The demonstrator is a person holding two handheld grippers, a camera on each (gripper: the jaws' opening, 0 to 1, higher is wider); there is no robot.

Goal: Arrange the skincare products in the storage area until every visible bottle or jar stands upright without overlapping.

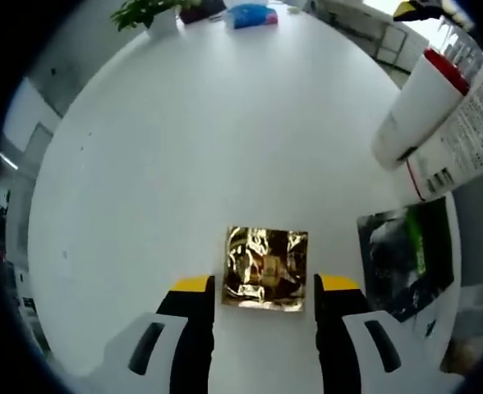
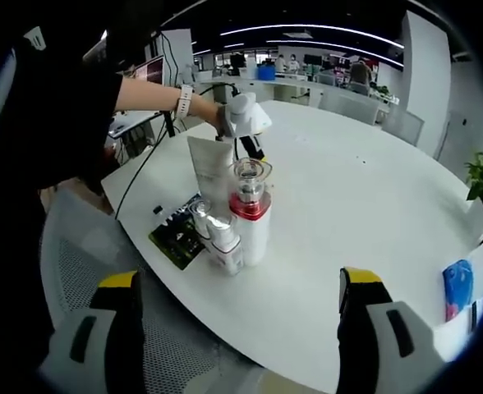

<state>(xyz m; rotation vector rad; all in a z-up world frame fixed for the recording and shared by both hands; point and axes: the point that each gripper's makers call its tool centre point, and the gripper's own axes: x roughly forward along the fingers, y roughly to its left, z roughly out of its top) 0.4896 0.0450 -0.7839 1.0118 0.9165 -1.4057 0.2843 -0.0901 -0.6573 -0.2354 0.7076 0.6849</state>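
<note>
the left gripper (image 1: 264, 305) is spread wide over a gold foil sachet (image 1: 265, 268) flat on the white desk (image 1: 184, 148). the right gripper (image 2: 237, 308) gapes empty, short of the red-collared bottle (image 2: 250, 209) and tube (image 2: 209, 170) standing upright together.

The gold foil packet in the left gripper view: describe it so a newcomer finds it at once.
On the round white table, look just ahead of the left gripper, between its two yellow-tipped jaws. The gold foil packet lies flat there, square, shiny and crinkled, unlike the dark green packet to its right and the white bottles beyond.
</note>
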